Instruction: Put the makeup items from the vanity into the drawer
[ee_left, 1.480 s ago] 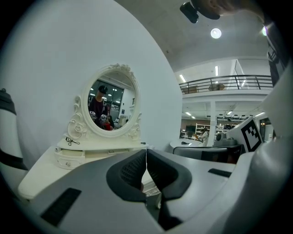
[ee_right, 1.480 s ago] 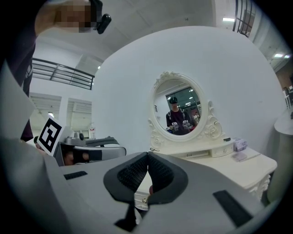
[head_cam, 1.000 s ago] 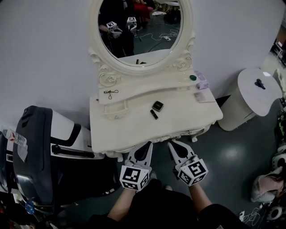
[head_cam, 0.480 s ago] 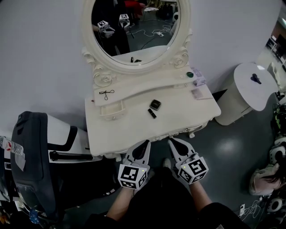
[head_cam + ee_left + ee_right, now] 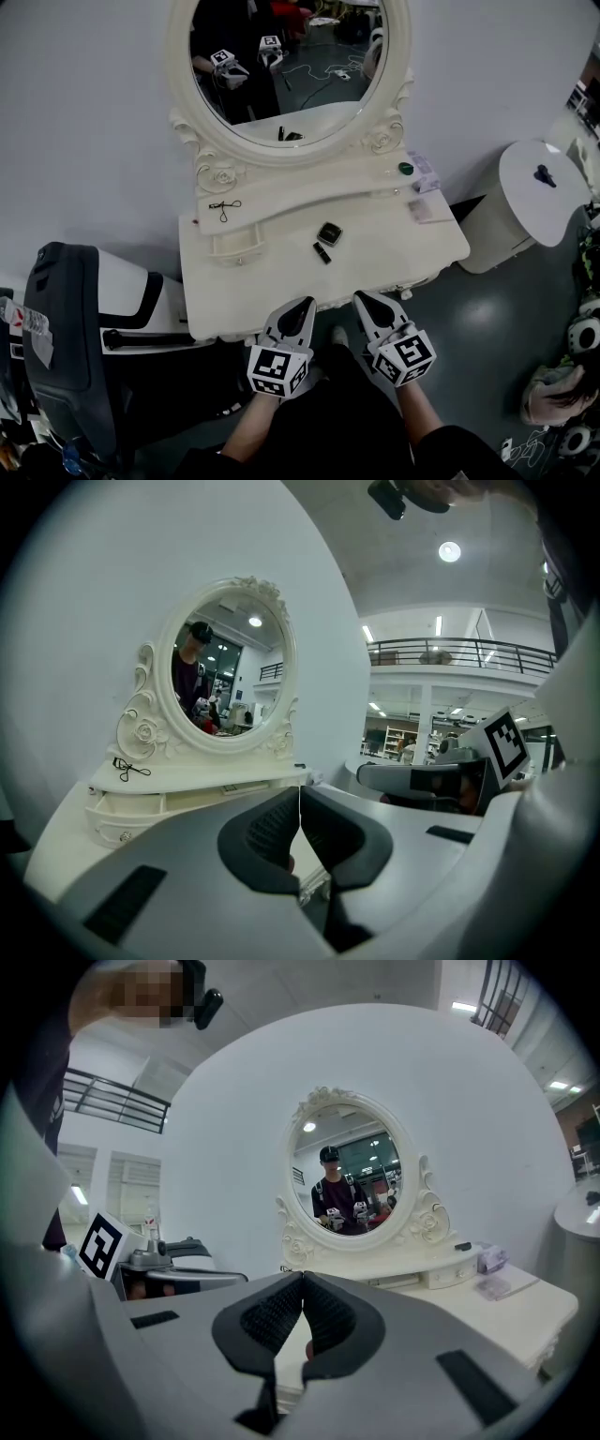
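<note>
Makeup items, black square compact [image 5: 329, 232] and small black tube [image 5: 322, 252], lie side by side on cream vanity top [image 5: 244, 291]. Your left gripper [image 5: 304, 304] and right gripper [image 5: 360, 298] hover at front edge, jaws fully together, holding nothing.

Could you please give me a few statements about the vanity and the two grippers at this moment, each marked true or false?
1. The left gripper and the right gripper are both shut and empty. True.
2. The square compact lies inside an open drawer. False: it lies on the vanity top, close to the black tube.
3. The green item sits near the right end of the raised shelf under the mirror. True.
4. The left gripper touches the black tube. False: it is at the vanity's front edge, well apart from the tube.
5. The mirror is rectangular. False: it is oval, in an ornate white frame.
</note>
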The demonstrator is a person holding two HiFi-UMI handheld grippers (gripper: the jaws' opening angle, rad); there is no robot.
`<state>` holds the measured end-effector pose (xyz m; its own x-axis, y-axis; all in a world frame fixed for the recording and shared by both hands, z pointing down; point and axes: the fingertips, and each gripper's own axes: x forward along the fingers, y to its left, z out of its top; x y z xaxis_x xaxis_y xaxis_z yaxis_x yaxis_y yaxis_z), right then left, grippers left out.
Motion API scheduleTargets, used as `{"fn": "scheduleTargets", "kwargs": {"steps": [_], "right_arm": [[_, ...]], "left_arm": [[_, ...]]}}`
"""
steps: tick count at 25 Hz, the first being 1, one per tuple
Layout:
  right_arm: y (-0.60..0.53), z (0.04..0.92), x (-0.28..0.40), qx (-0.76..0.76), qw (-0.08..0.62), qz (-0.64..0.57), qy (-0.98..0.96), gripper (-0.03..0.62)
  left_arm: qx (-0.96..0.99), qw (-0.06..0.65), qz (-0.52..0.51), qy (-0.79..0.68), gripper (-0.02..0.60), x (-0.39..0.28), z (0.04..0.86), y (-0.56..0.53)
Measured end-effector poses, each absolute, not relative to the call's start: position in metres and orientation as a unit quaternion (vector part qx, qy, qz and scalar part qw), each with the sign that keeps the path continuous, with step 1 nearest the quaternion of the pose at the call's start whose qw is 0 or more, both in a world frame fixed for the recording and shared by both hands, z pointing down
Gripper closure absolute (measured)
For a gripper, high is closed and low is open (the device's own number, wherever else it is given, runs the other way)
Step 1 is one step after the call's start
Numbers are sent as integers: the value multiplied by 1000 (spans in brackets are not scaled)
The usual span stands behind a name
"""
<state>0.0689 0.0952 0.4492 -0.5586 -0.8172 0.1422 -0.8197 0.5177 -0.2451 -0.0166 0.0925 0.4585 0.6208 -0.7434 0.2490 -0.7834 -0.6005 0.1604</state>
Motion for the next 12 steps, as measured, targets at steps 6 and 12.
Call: {"fn": "scheduleTargets", "kwargs": {"steps": [6, 12], "right_arm": [[56, 452, 76, 465, 5, 148, -873, 571], [18, 463, 83, 457, 10, 159, -875, 571]], "left_arm": [[891, 133, 82, -427, 566, -8, 464, 55], [888, 142, 88, -429, 565, 0, 474, 21]]}}
